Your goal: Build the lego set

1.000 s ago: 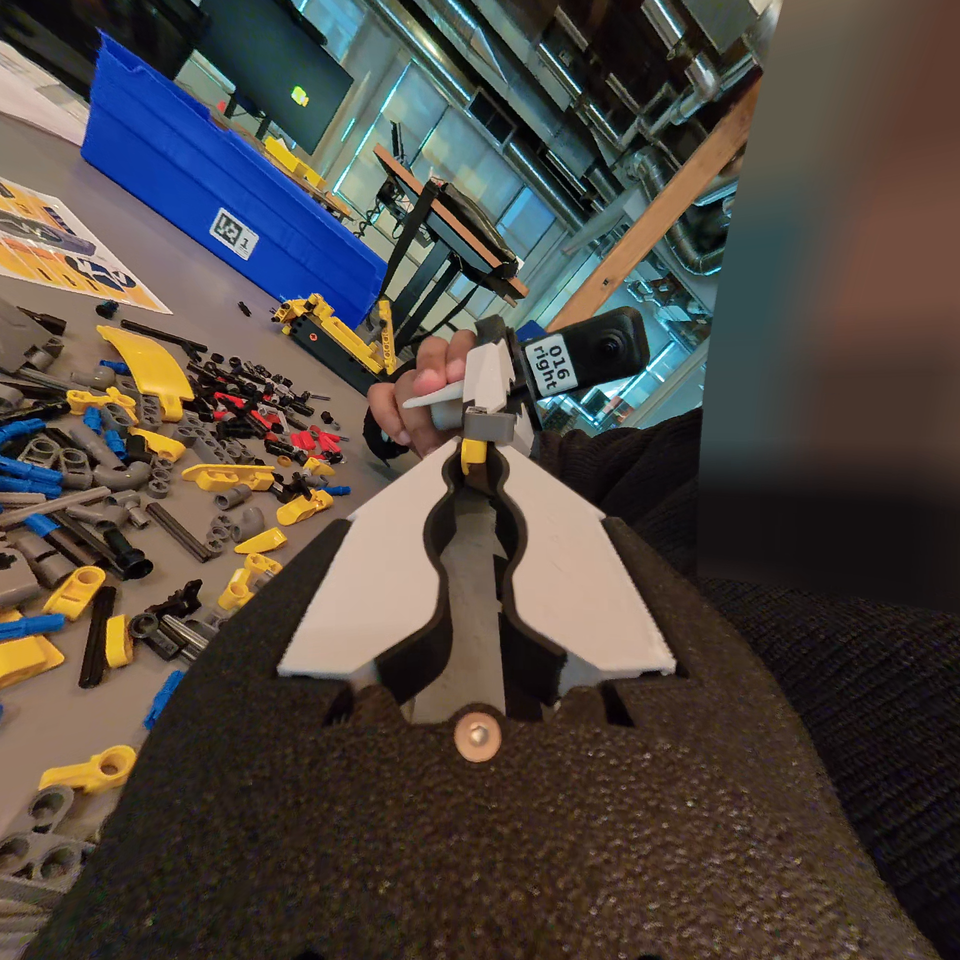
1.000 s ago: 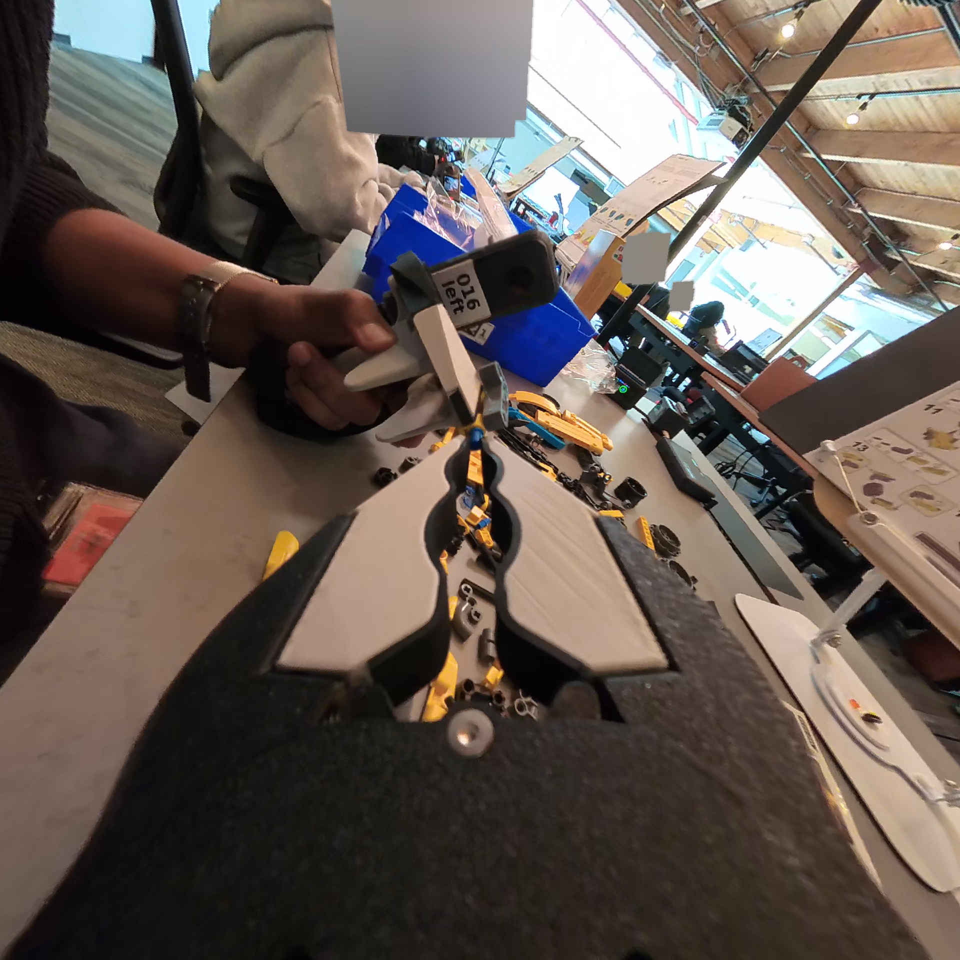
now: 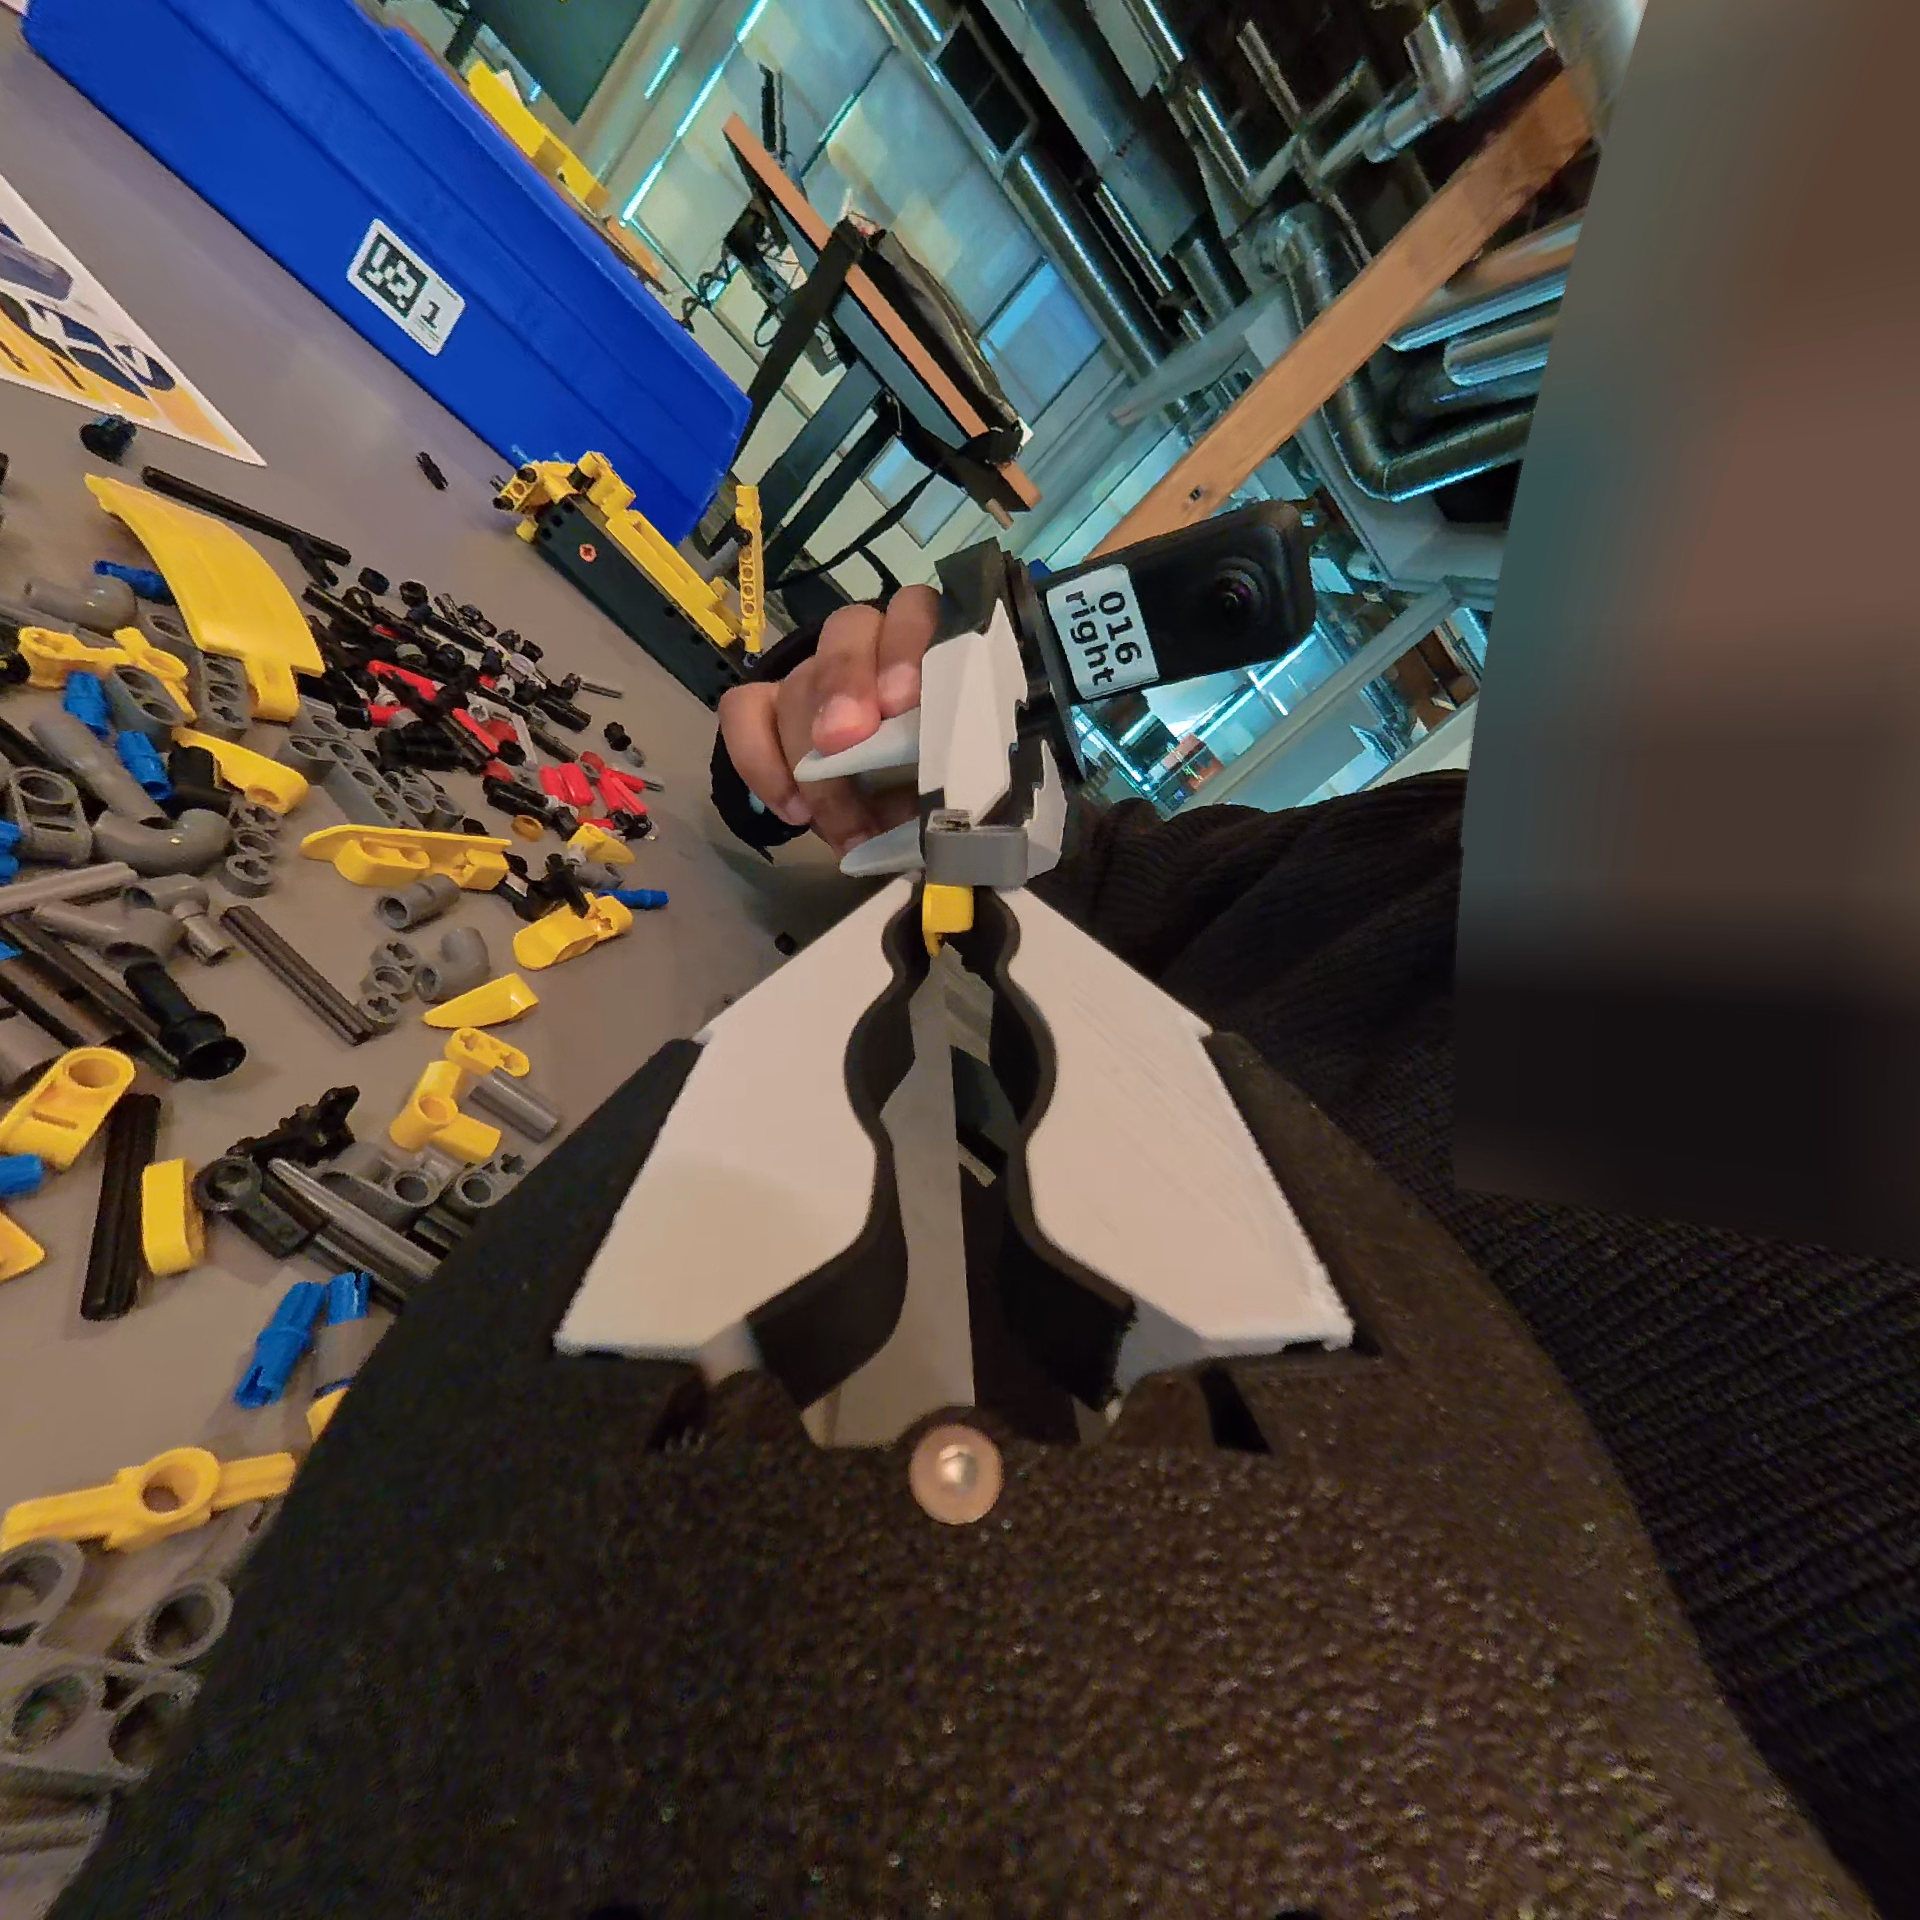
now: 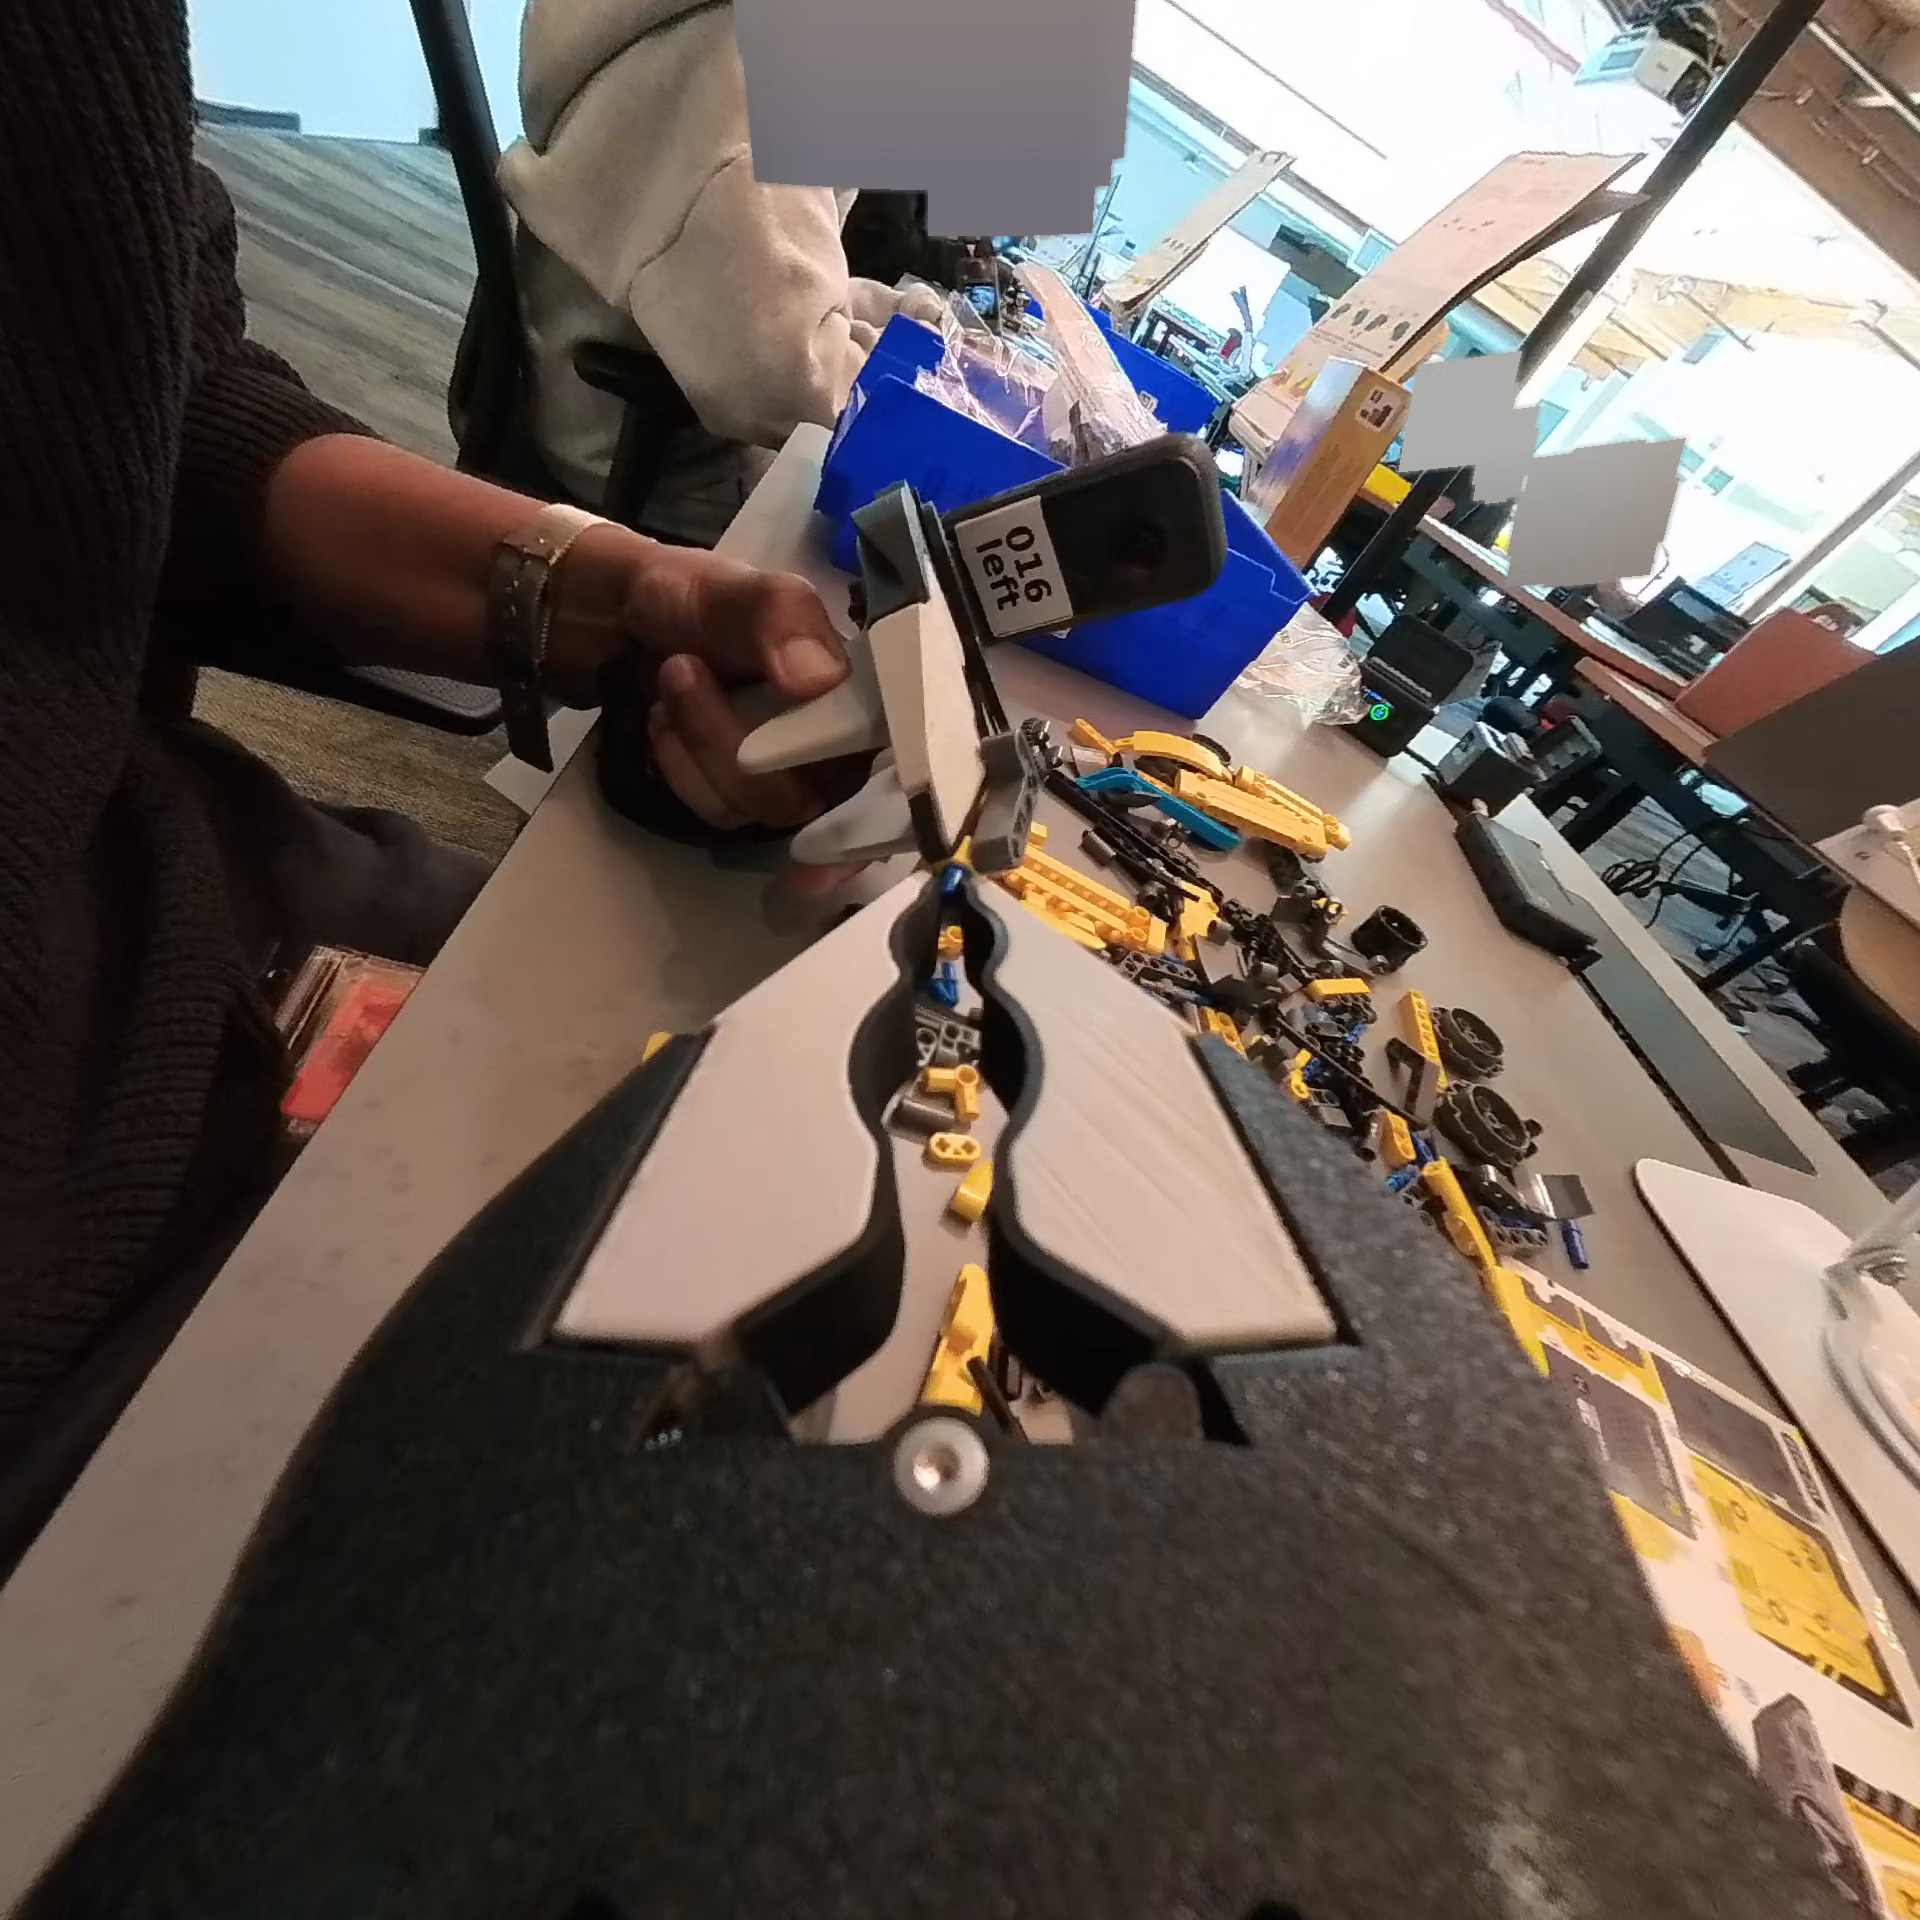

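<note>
Left wrist view: we find our left gripper (image 3: 945, 914) pinching a yellow piece (image 3: 943, 912), our right gripper (image 3: 971, 831) clamped on a grey beam (image 3: 971, 854) touching it.

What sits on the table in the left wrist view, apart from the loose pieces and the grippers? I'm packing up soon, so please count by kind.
blue bin: 1
printed sheet: 1
partly built yellow and black model: 1
Total: 3
</note>
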A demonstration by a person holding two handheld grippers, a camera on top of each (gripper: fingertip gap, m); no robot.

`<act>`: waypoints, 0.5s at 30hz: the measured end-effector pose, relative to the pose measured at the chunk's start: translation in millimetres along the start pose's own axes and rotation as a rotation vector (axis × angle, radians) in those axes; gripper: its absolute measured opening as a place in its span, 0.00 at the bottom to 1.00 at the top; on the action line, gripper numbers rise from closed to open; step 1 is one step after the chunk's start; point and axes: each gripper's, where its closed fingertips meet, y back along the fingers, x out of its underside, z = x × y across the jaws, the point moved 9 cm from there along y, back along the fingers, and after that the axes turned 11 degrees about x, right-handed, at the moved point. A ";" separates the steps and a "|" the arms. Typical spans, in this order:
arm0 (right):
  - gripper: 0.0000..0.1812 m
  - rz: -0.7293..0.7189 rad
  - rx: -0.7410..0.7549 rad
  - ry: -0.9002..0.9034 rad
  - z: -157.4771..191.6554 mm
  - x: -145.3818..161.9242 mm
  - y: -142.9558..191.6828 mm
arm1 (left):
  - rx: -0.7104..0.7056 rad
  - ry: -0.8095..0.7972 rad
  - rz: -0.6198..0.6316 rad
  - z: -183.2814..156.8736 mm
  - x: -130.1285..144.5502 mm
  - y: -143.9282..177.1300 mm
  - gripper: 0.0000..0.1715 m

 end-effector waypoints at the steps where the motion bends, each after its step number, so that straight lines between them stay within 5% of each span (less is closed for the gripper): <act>1: 0.01 -0.005 0.000 -0.007 -0.6 0.2 -0.2 | -0.001 -0.006 -0.006 -0.2 -0.1 0.1 0.04; 6: 0.02 -0.028 -0.036 -0.109 -7.6 0.9 -0.5 | -0.020 -0.073 -0.034 -2.1 -2.2 -2.2 0.05; 9: 0.02 -0.042 -0.010 -0.093 -10.9 2.2 2.9 | -0.032 -0.077 -0.047 -1.7 -3.3 -1.6 0.20; 15: 0.02 -0.031 0.058 0.001 -14.7 6.4 5.1 | -0.144 -0.226 -0.100 -8.1 -8.0 2.3 0.20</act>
